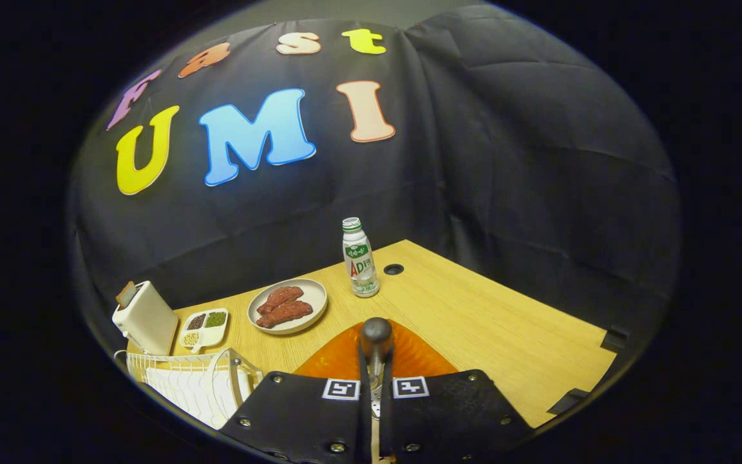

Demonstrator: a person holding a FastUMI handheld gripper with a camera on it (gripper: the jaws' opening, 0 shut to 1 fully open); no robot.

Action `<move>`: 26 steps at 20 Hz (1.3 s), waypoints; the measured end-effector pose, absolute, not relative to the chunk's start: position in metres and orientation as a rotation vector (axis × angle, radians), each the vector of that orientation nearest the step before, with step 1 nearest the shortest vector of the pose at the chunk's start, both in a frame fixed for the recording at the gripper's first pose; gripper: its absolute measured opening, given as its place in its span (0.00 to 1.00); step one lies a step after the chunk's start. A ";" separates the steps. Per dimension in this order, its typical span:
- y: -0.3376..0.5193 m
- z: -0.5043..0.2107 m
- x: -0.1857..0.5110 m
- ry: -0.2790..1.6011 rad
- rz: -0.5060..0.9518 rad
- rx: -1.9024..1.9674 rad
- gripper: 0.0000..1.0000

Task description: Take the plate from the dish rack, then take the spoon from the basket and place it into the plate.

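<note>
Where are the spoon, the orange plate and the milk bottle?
spoon (376,333): gripper view, bowl, above closed fingers.
orange plate (419,357): gripper view, ribbed surface beneath spoon.
milk bottle (359,260): gripper view, label.

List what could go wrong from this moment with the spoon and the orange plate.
The tongs pinch only the thin handle of the spoon, so it could swivel or slip.
The spoon sits over the orange plate, near its far rim; released there, it might tip onto the table.

The tongs (375,380) hide most of the orange plate (339,357).
</note>
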State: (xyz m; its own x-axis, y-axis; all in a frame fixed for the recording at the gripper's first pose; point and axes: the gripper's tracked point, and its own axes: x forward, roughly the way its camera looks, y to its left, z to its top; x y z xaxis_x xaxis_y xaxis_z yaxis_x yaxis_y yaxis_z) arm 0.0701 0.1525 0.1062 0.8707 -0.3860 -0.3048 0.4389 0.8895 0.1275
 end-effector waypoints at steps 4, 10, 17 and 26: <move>0.171 0.141 0.059 0.242 -0.405 0.122 0.04; 0.239 0.174 0.035 0.226 -0.289 -0.038 0.04; 0.370 0.167 -0.009 0.248 -0.057 -0.098 0.05; 0.498 0.113 -0.070 0.347 0.157 -0.129 0.05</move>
